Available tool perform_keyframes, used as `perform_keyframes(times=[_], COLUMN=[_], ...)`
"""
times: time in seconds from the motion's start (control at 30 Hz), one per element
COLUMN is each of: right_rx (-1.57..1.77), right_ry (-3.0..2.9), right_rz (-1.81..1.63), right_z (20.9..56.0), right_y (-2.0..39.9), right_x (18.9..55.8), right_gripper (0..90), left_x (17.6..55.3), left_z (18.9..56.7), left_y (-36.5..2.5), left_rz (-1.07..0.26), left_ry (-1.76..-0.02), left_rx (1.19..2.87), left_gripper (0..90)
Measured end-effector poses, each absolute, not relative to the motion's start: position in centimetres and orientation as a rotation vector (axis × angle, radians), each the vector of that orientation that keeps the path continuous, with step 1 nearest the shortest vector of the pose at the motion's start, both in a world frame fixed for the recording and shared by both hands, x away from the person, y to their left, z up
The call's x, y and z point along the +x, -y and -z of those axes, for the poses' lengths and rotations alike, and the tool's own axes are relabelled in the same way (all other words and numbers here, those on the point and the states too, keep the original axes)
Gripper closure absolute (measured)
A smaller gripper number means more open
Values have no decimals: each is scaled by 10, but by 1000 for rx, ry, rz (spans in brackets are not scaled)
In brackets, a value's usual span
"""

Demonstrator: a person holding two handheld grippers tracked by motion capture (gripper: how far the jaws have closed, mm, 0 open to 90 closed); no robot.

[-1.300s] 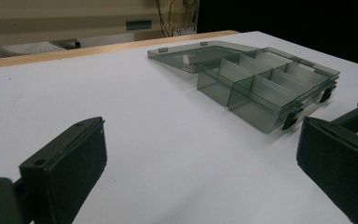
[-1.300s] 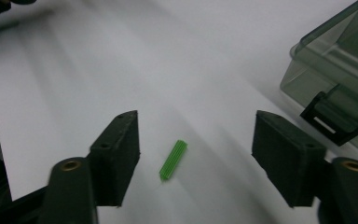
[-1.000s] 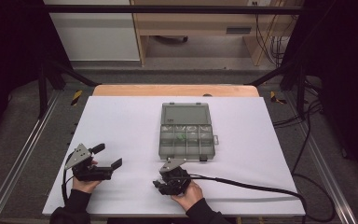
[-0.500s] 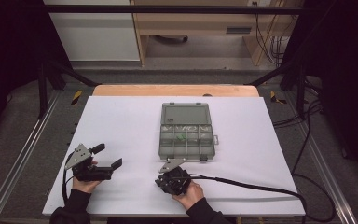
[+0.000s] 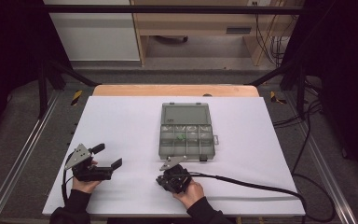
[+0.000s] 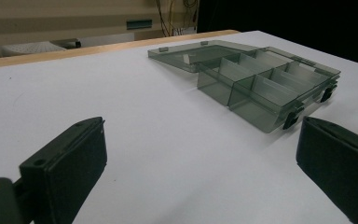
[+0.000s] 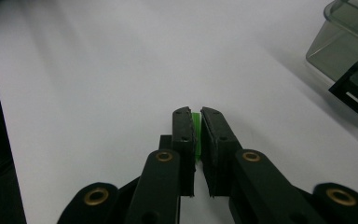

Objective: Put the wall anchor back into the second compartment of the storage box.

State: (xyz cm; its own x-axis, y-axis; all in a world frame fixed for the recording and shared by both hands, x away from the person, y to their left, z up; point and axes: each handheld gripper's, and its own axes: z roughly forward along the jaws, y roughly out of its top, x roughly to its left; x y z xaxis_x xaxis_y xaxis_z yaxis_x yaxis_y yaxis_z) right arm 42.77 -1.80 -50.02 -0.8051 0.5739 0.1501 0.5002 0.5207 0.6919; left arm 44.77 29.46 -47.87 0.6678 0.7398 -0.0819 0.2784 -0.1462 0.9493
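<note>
- A small green piece [image 7: 196,133] sits pinched between the nearly closed jaws of the right hand-held gripper [image 7: 196,122], low over the white bench [image 5: 121,121].
- The open, smoke-grey compartment box [image 5: 186,135] lies just beyond it; one middle cell holds a green bit [image 5: 182,137].
- The left hand-held gripper [image 5: 106,157] rests well apart, with its jaws spread wide and nothing between them.
- Judging by this, the step in hand is carrying the piece to the box; next it needs lifting over the near wall and releasing above a cell.
</note>
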Motion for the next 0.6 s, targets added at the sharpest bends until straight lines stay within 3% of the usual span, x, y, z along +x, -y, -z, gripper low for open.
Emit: perform_keyframes(times=[0.6], right_rx=[904], right_ry=[-2577], right_rz=[-1263], right_z=[467], right_y=[31], right_x=[425], right_gripper=[847], left_x=[447], left_z=[479], left_y=[-294], left_rz=[-494], left_ry=[-826], left_rx=[1720], left_gripper=[11])
